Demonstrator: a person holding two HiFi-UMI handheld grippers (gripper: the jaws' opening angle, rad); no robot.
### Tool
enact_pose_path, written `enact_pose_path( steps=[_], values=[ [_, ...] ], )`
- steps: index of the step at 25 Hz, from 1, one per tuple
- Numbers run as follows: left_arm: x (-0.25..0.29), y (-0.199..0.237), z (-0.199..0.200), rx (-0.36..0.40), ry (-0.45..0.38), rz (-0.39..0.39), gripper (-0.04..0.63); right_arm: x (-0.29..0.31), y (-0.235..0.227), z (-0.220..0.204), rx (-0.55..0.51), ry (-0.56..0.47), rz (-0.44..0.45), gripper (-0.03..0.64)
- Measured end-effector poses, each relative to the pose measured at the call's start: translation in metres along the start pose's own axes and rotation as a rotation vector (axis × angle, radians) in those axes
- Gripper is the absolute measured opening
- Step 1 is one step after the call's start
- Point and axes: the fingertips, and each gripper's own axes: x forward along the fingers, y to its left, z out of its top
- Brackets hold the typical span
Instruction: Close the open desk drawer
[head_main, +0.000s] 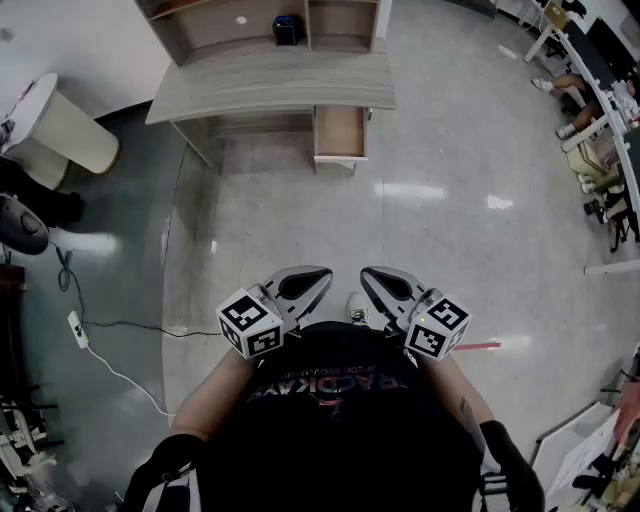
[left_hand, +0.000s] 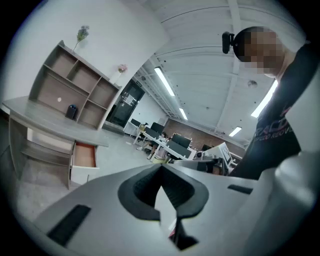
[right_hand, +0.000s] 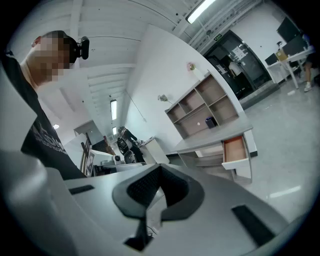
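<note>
A grey wooden desk (head_main: 270, 88) with a shelf unit stands far ahead. Its drawer (head_main: 340, 135) is pulled out at the right side, brown inside with a white front, and shows too in the left gripper view (left_hand: 84, 156) and the right gripper view (right_hand: 235, 151). Both grippers are held close to the person's chest, far from the desk. My left gripper (head_main: 322, 273) is shut with nothing in it. My right gripper (head_main: 367, 272) is shut and empty as well, its tip turned toward the left one.
A white round bin (head_main: 60, 130) stands at the left. A white power strip and cable (head_main: 80, 330) lie on the floor at the left. Office desks and seated people (head_main: 600, 110) line the right side. A small dark object (head_main: 287, 30) sits on the desk's shelf.
</note>
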Motion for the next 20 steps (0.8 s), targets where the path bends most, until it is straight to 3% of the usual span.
enact_pose_path(
  steps=[14, 20],
  values=[
    [0.001, 0.0, -0.003, -0.007, 0.001, 0.001, 0.003, 0.0, 0.005, 0.003, -0.003, -0.021, 0.047, 0.009],
    [0.002, -0.001, -0.002, -0.009, 0.007, 0.004, 0.002, 0.004, 0.012, 0.004, -0.064, 0.005, 0.073, 0.008]
  ],
)
